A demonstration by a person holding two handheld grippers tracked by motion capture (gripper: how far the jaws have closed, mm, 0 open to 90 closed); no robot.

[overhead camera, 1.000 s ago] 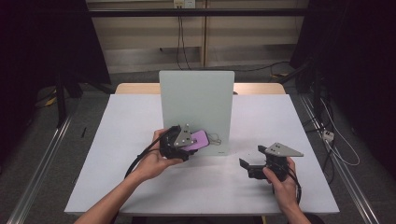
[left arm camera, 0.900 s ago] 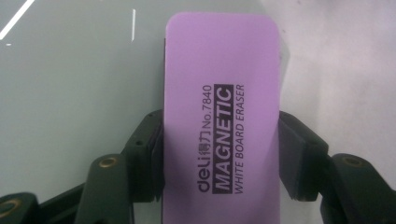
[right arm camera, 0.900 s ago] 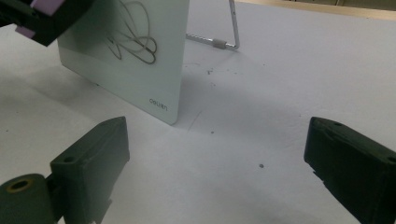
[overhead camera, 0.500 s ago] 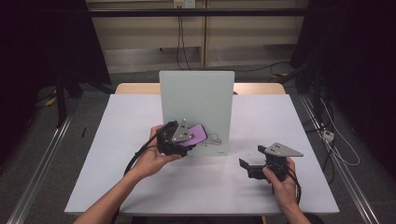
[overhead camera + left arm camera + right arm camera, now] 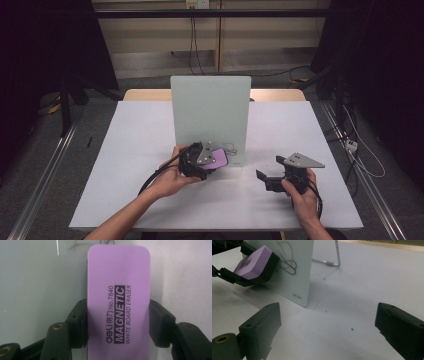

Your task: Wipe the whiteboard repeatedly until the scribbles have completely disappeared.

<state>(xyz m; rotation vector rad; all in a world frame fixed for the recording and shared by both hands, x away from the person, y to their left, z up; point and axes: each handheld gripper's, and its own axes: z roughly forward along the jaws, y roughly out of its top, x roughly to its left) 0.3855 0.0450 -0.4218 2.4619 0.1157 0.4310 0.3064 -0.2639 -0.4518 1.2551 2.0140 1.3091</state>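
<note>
Purple whiteboard eraser (image 5: 118,305) sat clamped between the two black jaws of my left gripper (image 5: 210,162), pads pressing on both long sides, its printed label facing the camera. I held its dark underside against the lower part of the upright whiteboard (image 5: 210,112), close to a looping pen scribble (image 5: 287,261) drawn there. The board stood near the middle of the white table (image 5: 125,150), propped by a metal stand (image 5: 332,262) behind it. My right gripper (image 5: 267,179) rested low over the table, well to the right of the board, its jaws spread wide with nothing between them.
</note>
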